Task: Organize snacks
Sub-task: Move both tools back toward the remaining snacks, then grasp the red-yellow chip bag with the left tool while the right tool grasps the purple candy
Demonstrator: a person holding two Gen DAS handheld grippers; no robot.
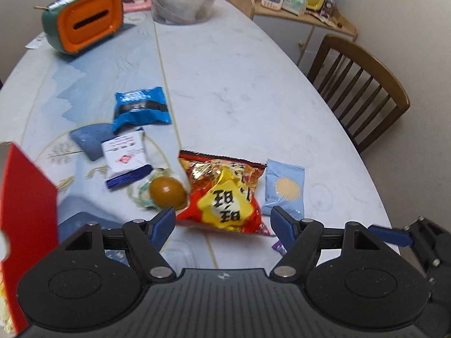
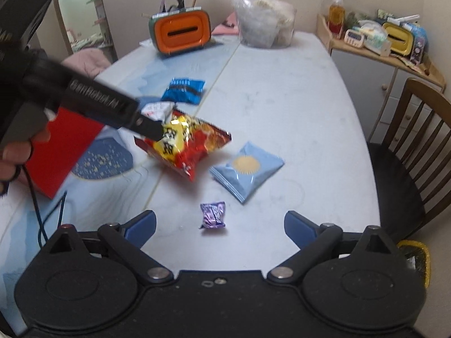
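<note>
Left wrist view: we find the left gripper (image 1: 222,222) with its jaws standing wide and nothing between the pads. The red bag (image 1: 225,194) lies on the table (image 1: 253,84) directly ahead of the gap, its lower edge between the two fingertips. Just left of the red bag sits a brown egg (image 1: 167,194); just right of it, a pale blue packet (image 1: 284,188). Beyond the egg lie a white packet (image 1: 125,155) and a dark blue packet (image 1: 141,108). A red box (image 1: 28,211) stands at the far left.

Right wrist view: we note the right gripper (image 2: 220,225) also spread and empty. A purple candy (image 2: 212,214) lies between its fingertips, nearer us than the red bag. The left gripper's body reaches in over the red bag's far end. The red bag's long axis runs diagonally, far-left to near-right.

We judge the left hand nearer the red bag, the right nearer the candy.
</note>
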